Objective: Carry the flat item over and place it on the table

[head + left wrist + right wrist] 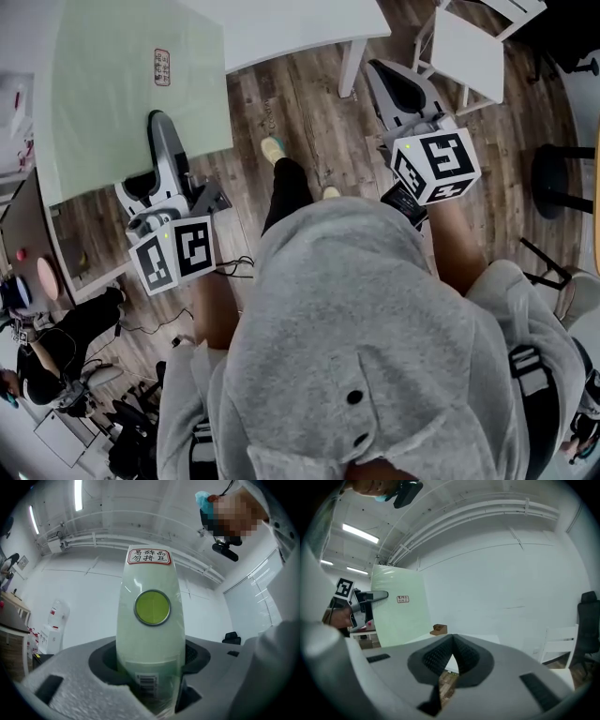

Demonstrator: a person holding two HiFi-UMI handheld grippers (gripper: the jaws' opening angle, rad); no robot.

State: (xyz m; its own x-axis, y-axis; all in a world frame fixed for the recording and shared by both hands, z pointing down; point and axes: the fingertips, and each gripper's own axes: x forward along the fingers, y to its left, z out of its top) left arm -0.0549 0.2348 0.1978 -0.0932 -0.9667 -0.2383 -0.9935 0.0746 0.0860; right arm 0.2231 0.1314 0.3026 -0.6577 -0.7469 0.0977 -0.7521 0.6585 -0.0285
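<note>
The flat item (112, 84) is a large pale green panel with a small red-edged label. In the head view it hangs at the upper left, above the wood floor. My left gripper (160, 128) is shut on its lower edge, one finger lying over its face. The left gripper view shows the flat item (149, 581) rising from between the jaws of the left gripper (150, 667), with a green round disc and a barcode on it. My right gripper (380, 71) is held out in front at the right, apart from the panel. In its own view the right gripper (450, 653) is shut with nothing in it, and the flat item (401, 620) shows at the left.
A white table (281, 28) stands ahead, its leg near the right gripper. A white chair (466, 52) is at the upper right and a black stool (562, 178) at the right edge. A seated person (56, 347) and a cluttered desk (28, 253) are at the left.
</note>
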